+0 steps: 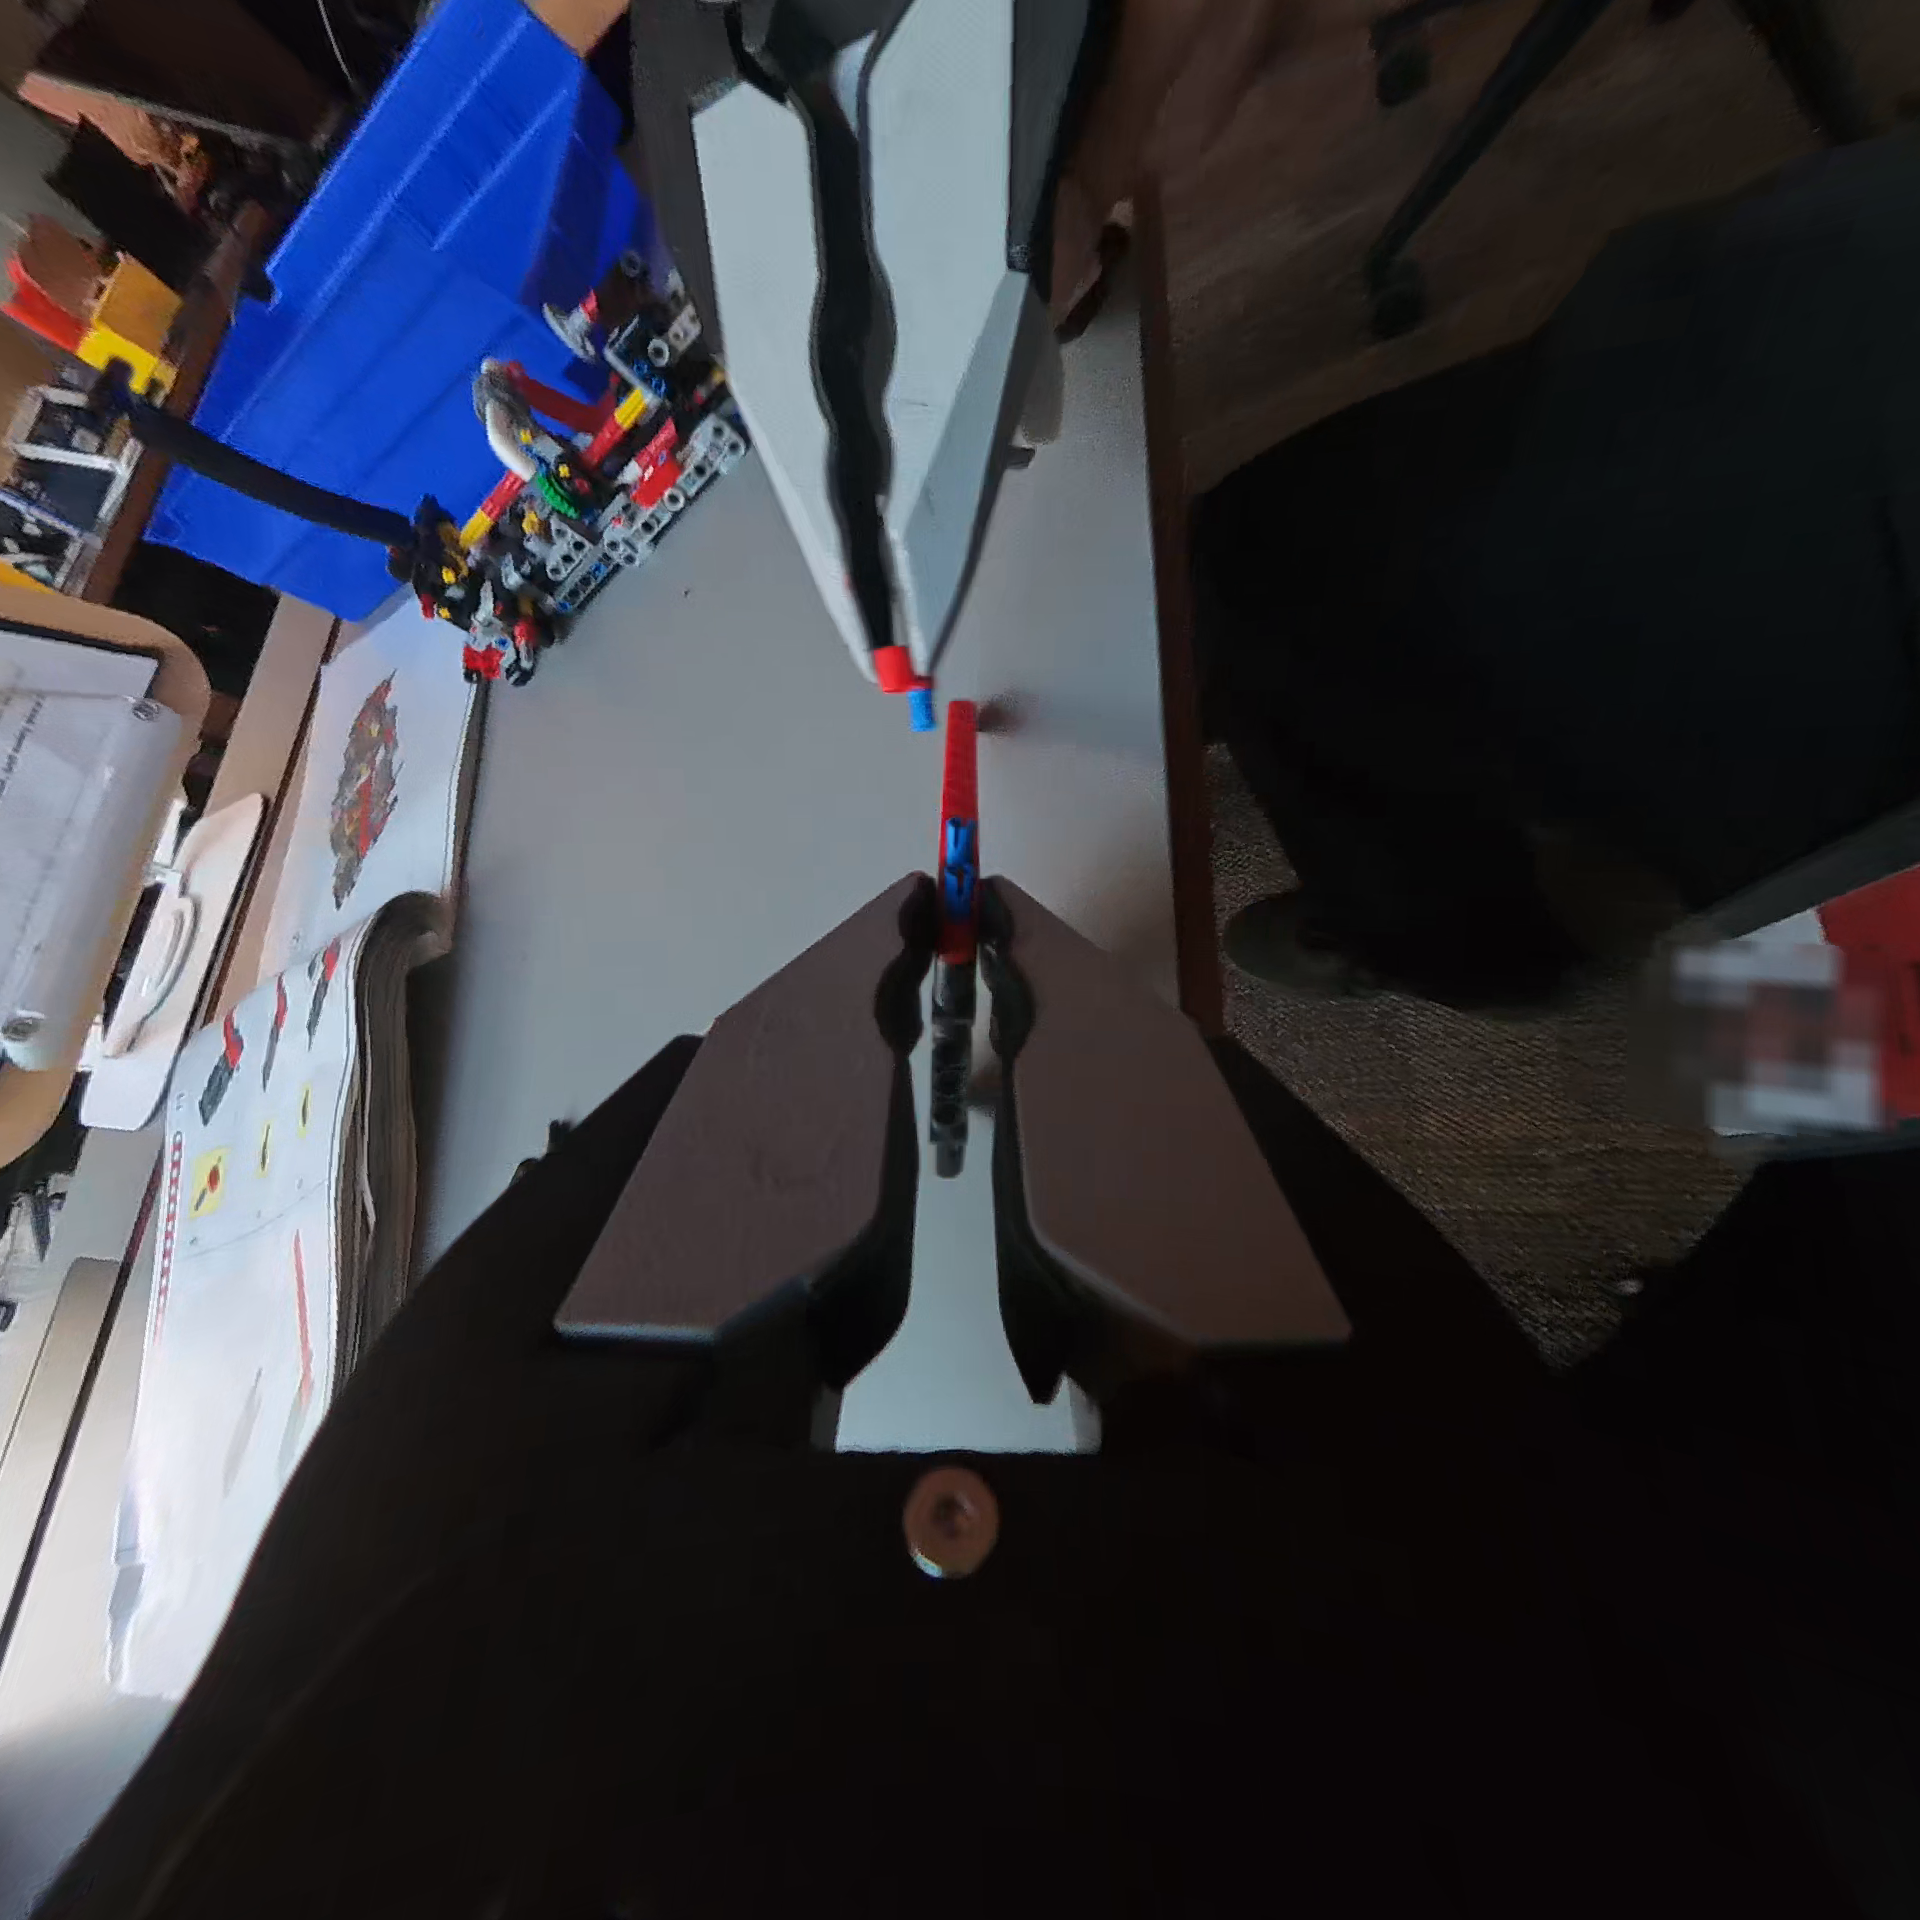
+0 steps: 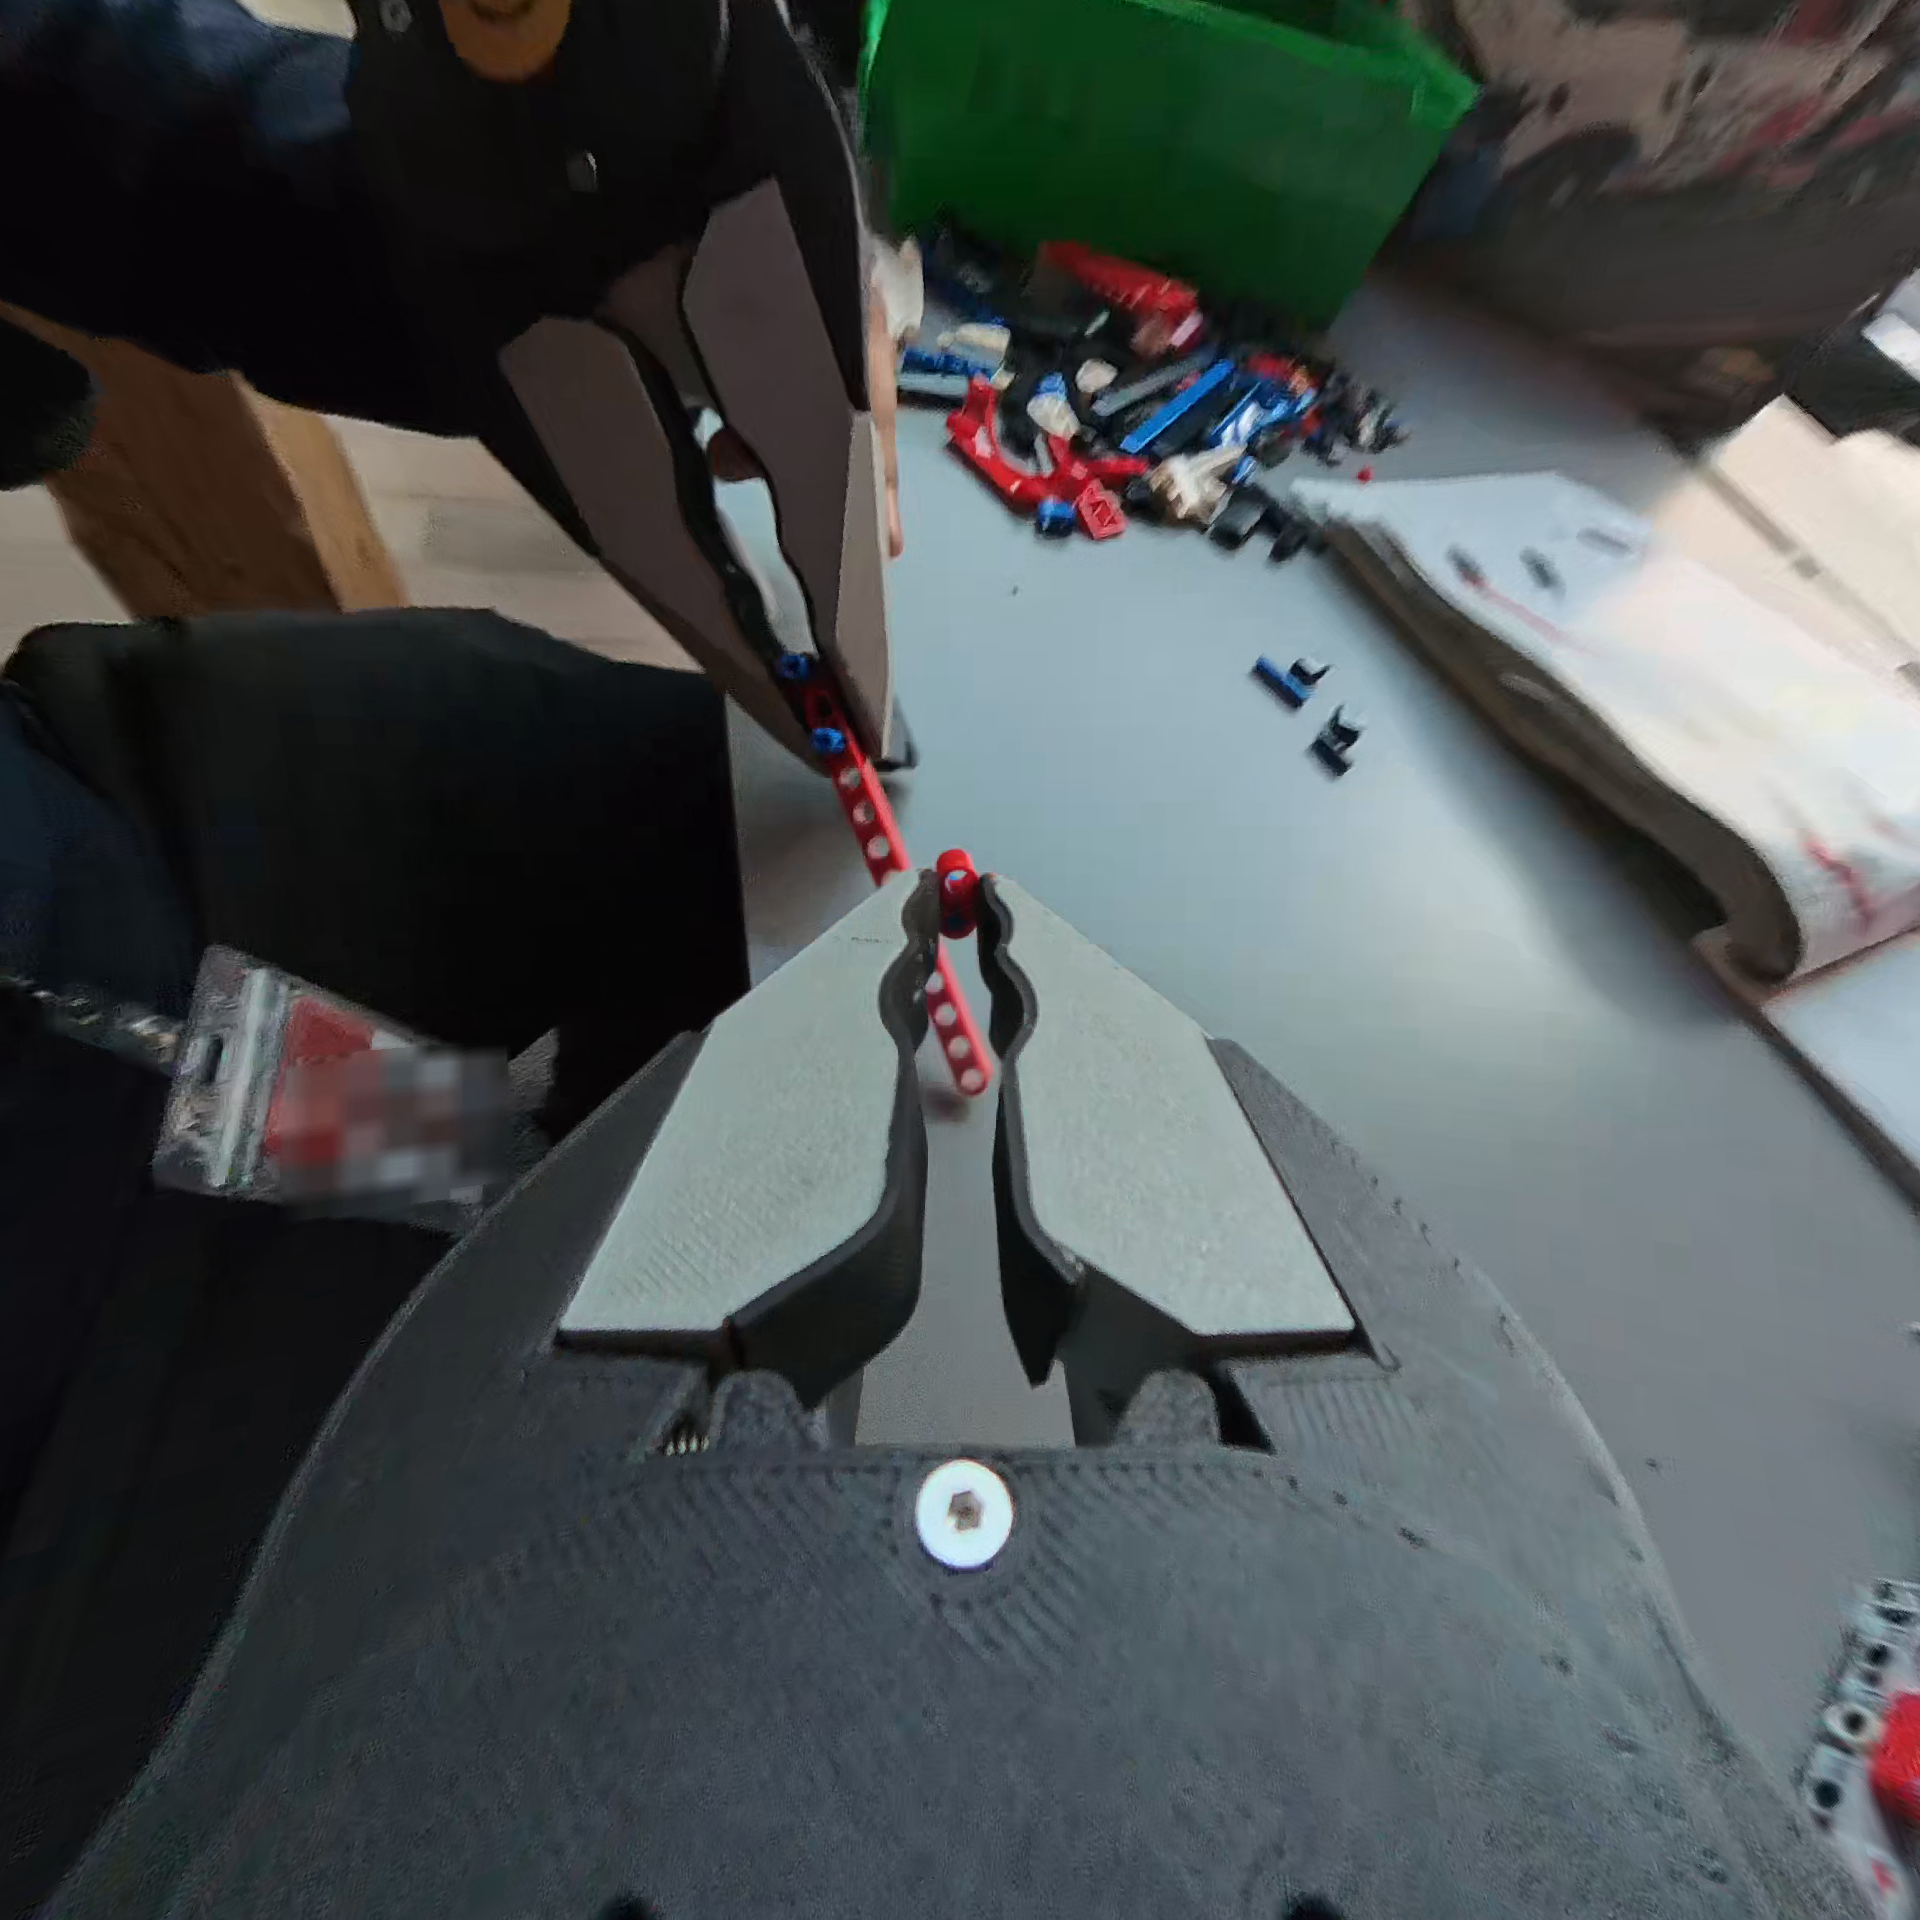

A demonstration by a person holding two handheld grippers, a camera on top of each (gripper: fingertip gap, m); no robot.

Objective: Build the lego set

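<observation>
My left gripper point(image 1: 954, 896) is shut on a long red beam with holes point(image 1: 958, 769) that carries blue pins point(image 1: 958, 852); a black part point(image 1: 948, 1049) runs back between the fingers. The beam points forward above the grey table point(image 1: 675, 831). My right gripper point(image 2: 954, 885) is shut on a small red connector point(image 2: 956, 883) with a blue pin in it. In the left wrist view the right gripper point(image 1: 902, 665) comes in from above, and the connector point(image 1: 891, 670) sits just left of the beam's far tip. In the right wrist view the left gripper point(image 2: 842, 727) holds the beam point(image 2: 862, 805), which runs under my right fingertips.
A blue bin point(image 1: 416, 260) and a part-built model point(image 1: 582, 488) stand at the far left, with an open instruction booklet point(image 1: 249, 1195) nearer. A green bin point(image 2: 1122, 135), a pile of loose pieces point(image 2: 1143, 416) and two small blue-black pieces point(image 2: 1288, 681) lie ahead. The table edge point(image 1: 1169, 623) is close on the right.
</observation>
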